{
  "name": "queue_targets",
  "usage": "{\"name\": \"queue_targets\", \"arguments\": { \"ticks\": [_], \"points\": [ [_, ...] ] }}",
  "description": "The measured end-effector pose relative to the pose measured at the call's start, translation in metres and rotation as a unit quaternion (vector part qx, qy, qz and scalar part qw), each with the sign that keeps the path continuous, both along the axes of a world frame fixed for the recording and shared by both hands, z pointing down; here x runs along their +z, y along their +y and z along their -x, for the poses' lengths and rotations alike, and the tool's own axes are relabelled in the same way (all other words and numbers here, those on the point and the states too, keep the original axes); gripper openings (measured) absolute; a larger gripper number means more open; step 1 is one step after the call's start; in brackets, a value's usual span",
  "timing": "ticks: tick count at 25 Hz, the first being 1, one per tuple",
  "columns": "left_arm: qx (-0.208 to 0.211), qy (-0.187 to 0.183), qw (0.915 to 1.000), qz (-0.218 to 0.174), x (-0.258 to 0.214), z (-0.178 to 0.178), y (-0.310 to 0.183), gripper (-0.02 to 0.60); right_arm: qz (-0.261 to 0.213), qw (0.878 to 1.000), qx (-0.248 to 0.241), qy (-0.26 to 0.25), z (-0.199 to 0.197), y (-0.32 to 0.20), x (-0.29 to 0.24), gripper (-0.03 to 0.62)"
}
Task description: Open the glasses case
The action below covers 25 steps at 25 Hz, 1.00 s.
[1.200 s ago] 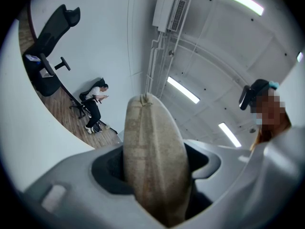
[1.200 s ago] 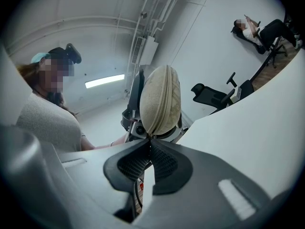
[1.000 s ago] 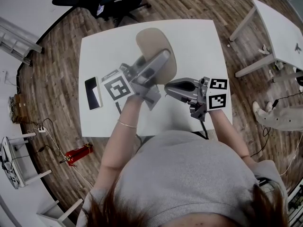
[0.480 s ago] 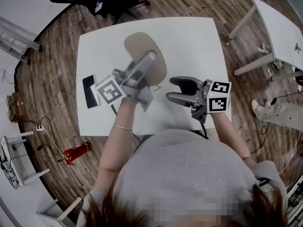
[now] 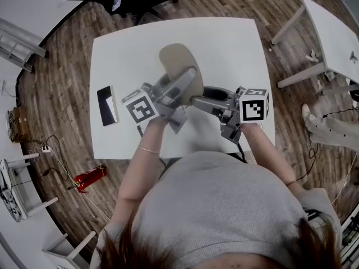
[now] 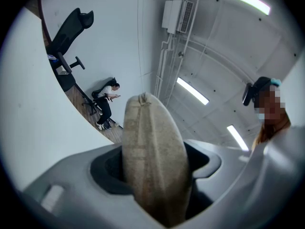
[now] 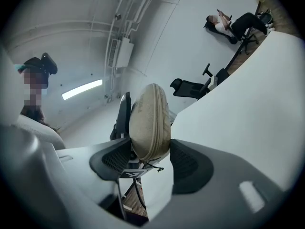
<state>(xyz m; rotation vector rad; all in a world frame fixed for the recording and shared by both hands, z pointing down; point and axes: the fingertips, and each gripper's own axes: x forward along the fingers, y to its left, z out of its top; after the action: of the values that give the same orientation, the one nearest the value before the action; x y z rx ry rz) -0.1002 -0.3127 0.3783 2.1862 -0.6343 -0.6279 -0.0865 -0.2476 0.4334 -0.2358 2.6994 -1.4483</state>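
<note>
Head view: one beige oval fabric glasses case [image 5: 175, 60] clamped in left gripper [image 5: 189, 78] over one white table [image 5: 230, 43]. Right gripper [image 5: 200, 96] jaws just opened wide, straddling case end.

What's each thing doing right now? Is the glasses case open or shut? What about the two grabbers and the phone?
glasses case: still zipped shut, held by one end.
left gripper: shut on the glasses case.
right gripper: open; its jaws have just been opening, and the case's other end sits between them.
phone: lying flat on the table, screen dark.
</note>
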Motion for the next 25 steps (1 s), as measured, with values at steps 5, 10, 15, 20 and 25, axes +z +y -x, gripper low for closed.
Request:
{"name": "queue_targets", "arguments": {
  "ticks": [5, 10, 15, 20, 25],
  "points": [
    [0.008, -0.089, 0.9960, 0.004, 0.025, -0.009, 0.000, 0.385, 0.030, 0.999, 0.021, -0.009, -0.004, 0.003, 0.011, 0.252],
    [-0.012, -0.148, 0.9885, 0.029, 0.058, -0.004, -0.012, 0.507, 0.054, 0.997, 0.052, 0.001, -0.014, -0.001, 0.030, 0.245],
    [-0.018, -0.158, 0.9856, 0.058, 0.084, 0.003, -0.023, 0.560, 0.071, 0.995, 0.067, 0.017, -0.018, -0.002, 0.049, 0.233],
    [-0.066, -0.167, 0.9811, 0.072, 0.100, 0.036, -0.042, 0.553, 0.094, 0.992, 0.073, 0.050, -0.027, 0.008, 0.080, 0.230],
    [-0.080, -0.206, 0.9712, 0.089, 0.128, 0.044, -0.041, 0.529, 0.118, 0.986, 0.080, 0.082, -0.020, 0.015, 0.101, 0.232]
  ]
}}
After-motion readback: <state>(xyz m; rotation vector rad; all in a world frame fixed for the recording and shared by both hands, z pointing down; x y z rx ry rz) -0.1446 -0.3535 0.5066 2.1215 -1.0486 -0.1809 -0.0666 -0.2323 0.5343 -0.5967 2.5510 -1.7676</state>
